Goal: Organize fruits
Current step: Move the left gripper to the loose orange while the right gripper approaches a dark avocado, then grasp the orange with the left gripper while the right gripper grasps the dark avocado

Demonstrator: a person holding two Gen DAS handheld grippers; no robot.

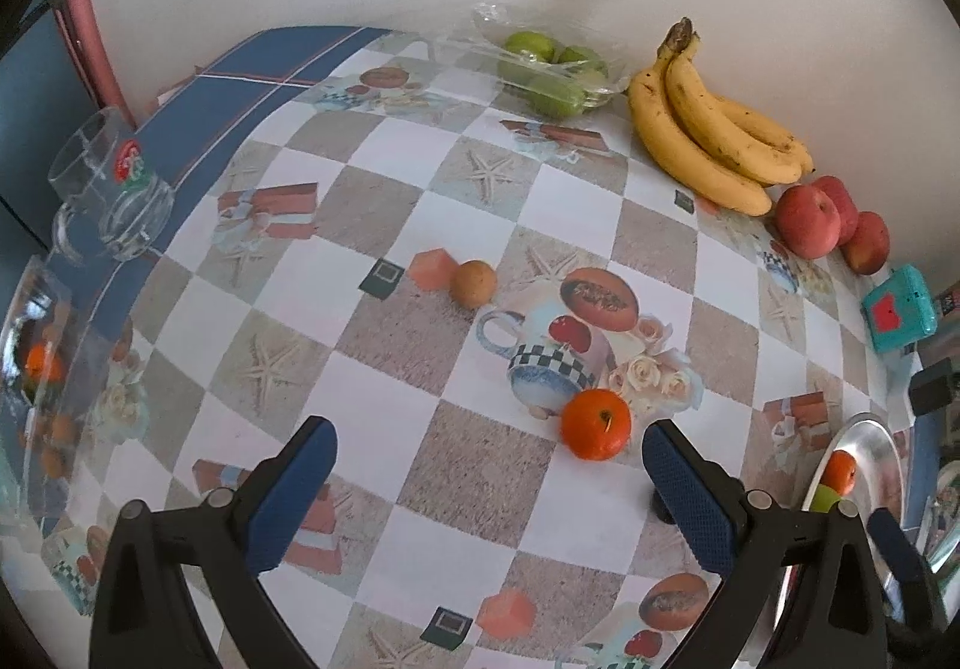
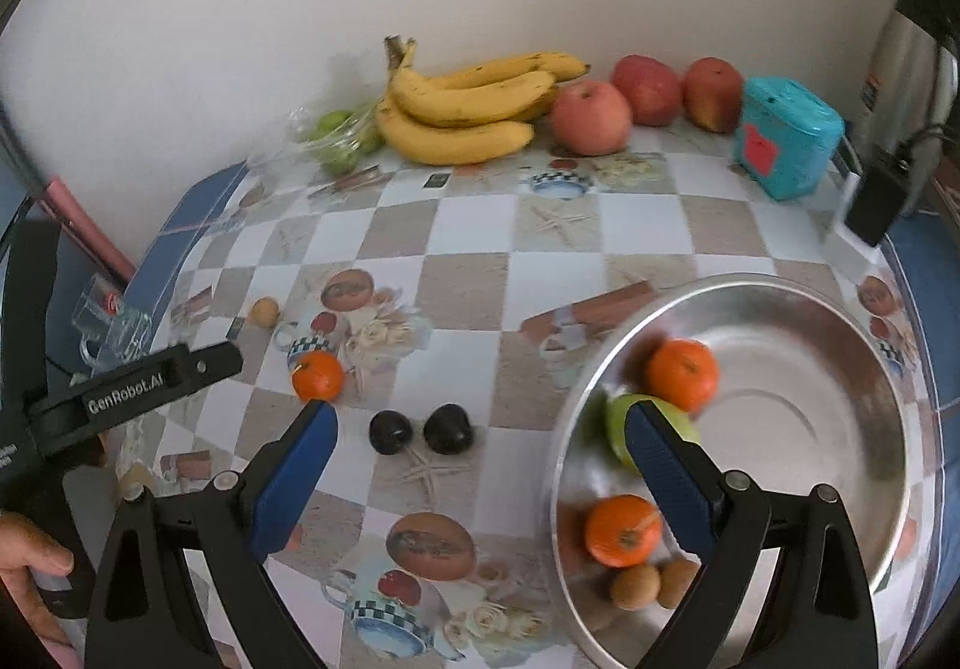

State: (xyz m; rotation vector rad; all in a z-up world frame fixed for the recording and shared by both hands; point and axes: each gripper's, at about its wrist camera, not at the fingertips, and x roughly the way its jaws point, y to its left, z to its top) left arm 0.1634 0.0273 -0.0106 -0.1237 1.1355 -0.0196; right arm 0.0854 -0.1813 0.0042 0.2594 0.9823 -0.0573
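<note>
My left gripper [image 1: 489, 459] is open and empty above the patterned table, with an orange [image 1: 596, 424] just ahead between its fingertips and a small brown fruit [image 1: 473, 282] farther off. My right gripper [image 2: 480, 435] is open and empty; two dark plums [image 2: 390, 431] [image 2: 447, 428] lie between its fingers on the table. A metal bowl [image 2: 840, 309] to the right holds two oranges [image 2: 682, 374] [image 2: 623, 529], a green apple [image 2: 621, 420] and two small brown fruits [image 2: 636, 585]. The loose orange also shows in the right wrist view [image 2: 317, 375].
Bananas [image 2: 462, 111], three red apples [image 2: 591, 117] and bagged green fruit [image 2: 336, 141] line the wall. A teal box [image 2: 786, 135] and a black device [image 2: 873, 207] stand at the right. A glass mug [image 1: 114, 189] sits at the table's left edge.
</note>
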